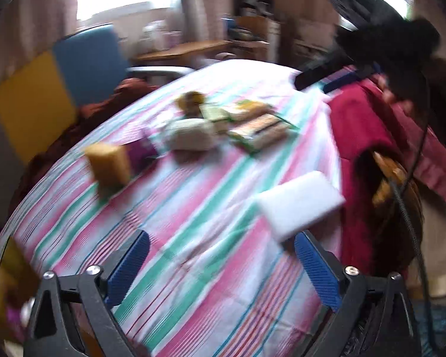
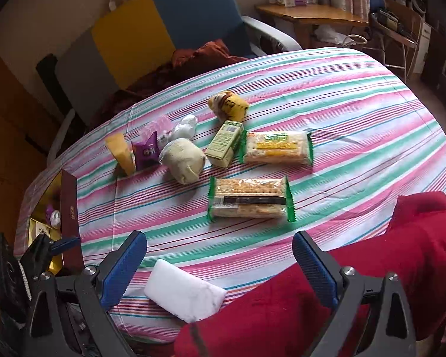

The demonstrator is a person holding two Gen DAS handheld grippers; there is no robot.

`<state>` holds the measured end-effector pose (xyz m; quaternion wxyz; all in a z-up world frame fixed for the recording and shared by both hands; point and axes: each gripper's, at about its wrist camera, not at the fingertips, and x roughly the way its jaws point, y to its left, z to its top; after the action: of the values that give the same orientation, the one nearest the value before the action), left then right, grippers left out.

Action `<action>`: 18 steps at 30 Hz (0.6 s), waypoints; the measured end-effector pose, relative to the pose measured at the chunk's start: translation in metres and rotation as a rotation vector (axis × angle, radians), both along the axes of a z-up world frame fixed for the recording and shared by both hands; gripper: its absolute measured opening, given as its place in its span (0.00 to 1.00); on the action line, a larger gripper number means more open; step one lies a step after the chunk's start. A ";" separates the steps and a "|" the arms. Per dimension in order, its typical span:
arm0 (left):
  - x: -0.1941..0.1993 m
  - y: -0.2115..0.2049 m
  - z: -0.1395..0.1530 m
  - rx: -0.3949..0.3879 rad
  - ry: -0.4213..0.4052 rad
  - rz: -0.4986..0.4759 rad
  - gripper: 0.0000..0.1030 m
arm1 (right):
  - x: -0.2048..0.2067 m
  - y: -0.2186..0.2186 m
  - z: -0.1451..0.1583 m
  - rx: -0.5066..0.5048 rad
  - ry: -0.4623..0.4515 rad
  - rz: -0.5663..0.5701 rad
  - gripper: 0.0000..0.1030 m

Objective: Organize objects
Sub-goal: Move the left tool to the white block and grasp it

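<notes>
Striped worktop [image 2: 342, 95] holds most snacks [image 2: 261, 172] loose mid-frame; a few sit in my box [image 2: 70, 199] at lower left. Left gripper [image 1: 221, 263] and right gripper [image 2: 220, 263] fingers spread, empty.

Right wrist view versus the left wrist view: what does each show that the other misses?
Only the right wrist view shows the dark red box at the table's left edge, with the left gripper open beside it. Only the left wrist view shows the person's head, blurred. Both share the striped tablecloth, white sponge, rice cracker packs and yellow wedge; the right gripper is open and empty.
</notes>
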<state>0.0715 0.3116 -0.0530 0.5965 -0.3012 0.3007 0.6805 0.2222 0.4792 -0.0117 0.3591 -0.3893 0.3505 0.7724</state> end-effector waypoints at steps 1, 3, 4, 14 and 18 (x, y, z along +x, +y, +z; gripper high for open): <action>0.004 0.006 -0.001 -0.006 0.008 -0.029 1.00 | 0.002 0.000 -0.001 -0.002 0.002 -0.004 0.97; 0.015 0.017 -0.002 -0.014 0.037 -0.099 1.00 | 0.004 0.001 -0.003 -0.005 0.002 -0.009 0.97; 0.021 0.023 -0.004 -0.022 0.054 -0.142 1.00 | 0.006 0.002 -0.004 -0.007 0.001 -0.013 0.97; 0.061 0.067 -0.024 -0.108 0.174 -0.482 1.00 | 0.025 0.010 -0.007 -0.021 0.031 -0.056 0.97; 0.070 0.083 -0.028 -0.112 0.163 -0.574 1.00 | 0.031 0.015 -0.011 -0.026 0.025 -0.068 0.97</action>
<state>0.1412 0.3950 -0.0815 0.7207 -0.1806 0.4576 0.4885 0.2529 0.4940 -0.0224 0.3757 -0.3722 0.3782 0.7597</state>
